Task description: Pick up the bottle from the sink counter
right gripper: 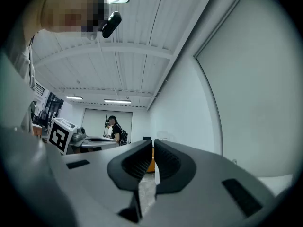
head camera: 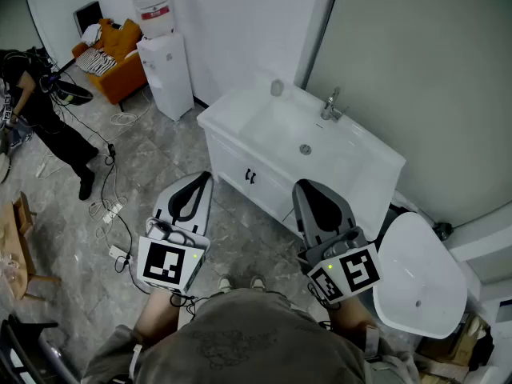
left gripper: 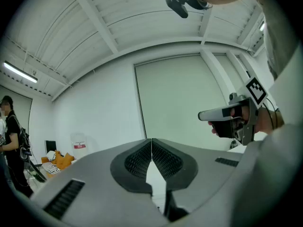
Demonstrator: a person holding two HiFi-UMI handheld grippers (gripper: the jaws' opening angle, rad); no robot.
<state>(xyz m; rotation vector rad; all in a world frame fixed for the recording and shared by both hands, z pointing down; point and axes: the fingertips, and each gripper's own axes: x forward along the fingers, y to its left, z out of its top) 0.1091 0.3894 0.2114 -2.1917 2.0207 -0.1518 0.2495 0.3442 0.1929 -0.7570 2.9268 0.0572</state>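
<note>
A small clear bottle (head camera: 277,87) stands on the back left corner of the white sink counter (head camera: 228,110), left of the faucet (head camera: 330,106). My left gripper (head camera: 200,181) is held in front of the cabinet, shut and empty, well short of the bottle. My right gripper (head camera: 309,187) is beside it to the right, also shut with nothing between its pads. In the left gripper view the shut left gripper (left gripper: 151,150) tilts up at wall and ceiling, and the right gripper (left gripper: 232,118) shows there. The right gripper view has the shut right gripper (right gripper: 153,154) and no bottle.
The cabinet doors (head camera: 250,176) face me just beyond the grippers. A white toilet (head camera: 418,275) sits at the right, a water dispenser (head camera: 162,62) and an orange chair (head camera: 114,56) at the back left. A person (head camera: 36,110) stands at the left among floor cables (head camera: 112,206).
</note>
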